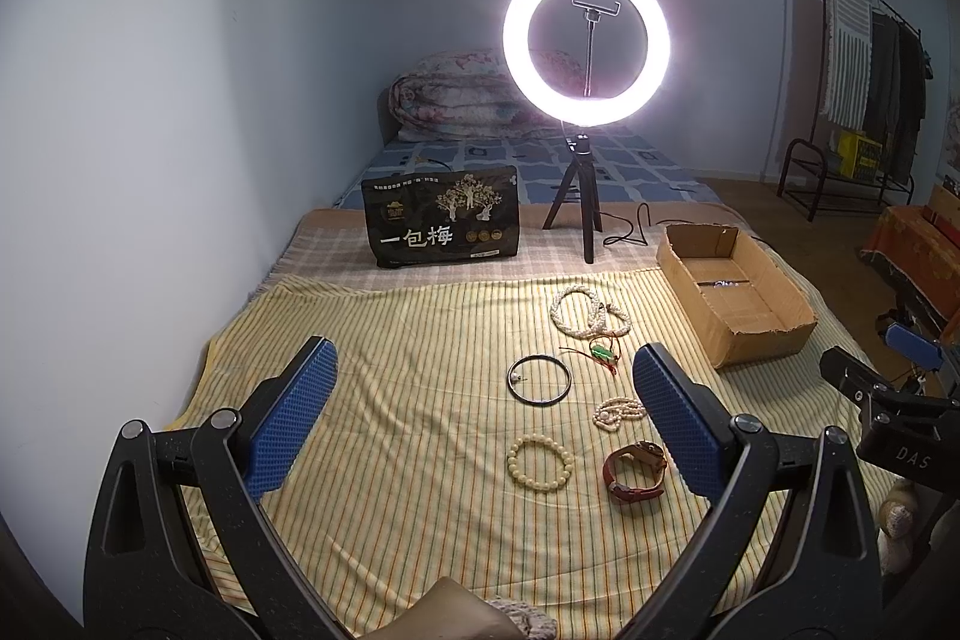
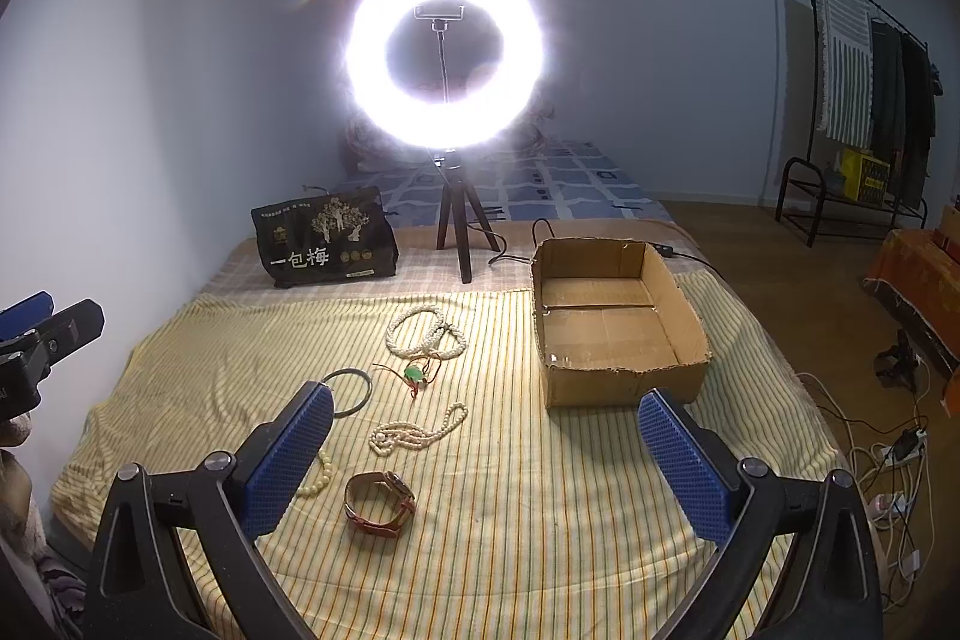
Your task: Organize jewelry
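Jewelry lies on a yellow striped cloth. A white bead necklace, a green pendant on red cord, a black ring bangle, a small pearl strand, a cream bead bracelet and a brown leather watch show in the left wrist view. An empty cardboard box stands to their right. My left gripper is open and empty above the cloth. My right gripper is open and empty, with the watch and pearl strand between its fingers.
A lit ring light on a tripod and a black snack bag stand behind the cloth. A folded quilt lies at the bed's far end. A clothes rack and cables on the floor are at the right.
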Demonstrator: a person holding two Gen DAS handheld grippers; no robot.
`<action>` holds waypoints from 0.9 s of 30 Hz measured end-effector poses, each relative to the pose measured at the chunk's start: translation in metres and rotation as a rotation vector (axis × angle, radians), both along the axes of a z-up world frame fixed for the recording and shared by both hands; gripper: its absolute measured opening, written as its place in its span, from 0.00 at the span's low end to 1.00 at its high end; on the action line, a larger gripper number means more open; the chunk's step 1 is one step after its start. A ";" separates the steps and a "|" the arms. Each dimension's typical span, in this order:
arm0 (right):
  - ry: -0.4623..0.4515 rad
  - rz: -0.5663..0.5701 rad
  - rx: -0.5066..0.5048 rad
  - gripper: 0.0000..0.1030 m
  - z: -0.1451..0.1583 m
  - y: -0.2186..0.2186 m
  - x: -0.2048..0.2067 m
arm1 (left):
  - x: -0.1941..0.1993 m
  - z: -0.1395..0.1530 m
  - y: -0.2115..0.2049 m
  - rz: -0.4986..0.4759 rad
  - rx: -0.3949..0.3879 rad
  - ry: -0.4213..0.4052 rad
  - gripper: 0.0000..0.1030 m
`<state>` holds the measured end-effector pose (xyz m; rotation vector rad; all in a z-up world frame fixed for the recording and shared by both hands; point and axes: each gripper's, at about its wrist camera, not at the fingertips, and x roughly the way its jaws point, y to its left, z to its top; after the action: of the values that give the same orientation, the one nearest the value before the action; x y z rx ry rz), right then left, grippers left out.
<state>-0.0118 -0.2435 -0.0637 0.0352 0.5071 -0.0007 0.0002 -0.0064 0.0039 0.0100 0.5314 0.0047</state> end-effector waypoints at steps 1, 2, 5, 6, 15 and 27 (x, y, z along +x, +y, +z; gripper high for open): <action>0.000 0.000 -0.001 1.00 0.000 0.000 0.000 | 0.000 0.000 0.000 0.000 0.001 0.000 0.98; 0.001 0.000 0.000 1.00 0.000 0.000 0.000 | 0.000 0.000 0.000 0.000 0.001 0.000 0.98; 0.001 0.001 -0.001 1.00 -0.001 0.000 0.000 | 0.000 0.000 0.000 -0.001 0.002 0.001 0.98; 0.002 0.001 -0.001 1.00 -0.001 0.000 0.000 | 0.000 -0.001 0.001 -0.001 0.001 0.000 0.98; 0.015 0.001 0.001 1.00 -0.003 0.000 0.001 | 0.000 -0.001 0.001 -0.001 0.001 0.000 0.98; 0.036 0.001 -0.003 1.00 -0.005 0.002 0.005 | 0.002 -0.006 -0.003 -0.001 0.003 0.013 0.98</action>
<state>-0.0068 -0.2416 -0.0690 0.0325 0.5436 -0.0014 0.0022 -0.0095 -0.0022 0.0134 0.5442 0.0040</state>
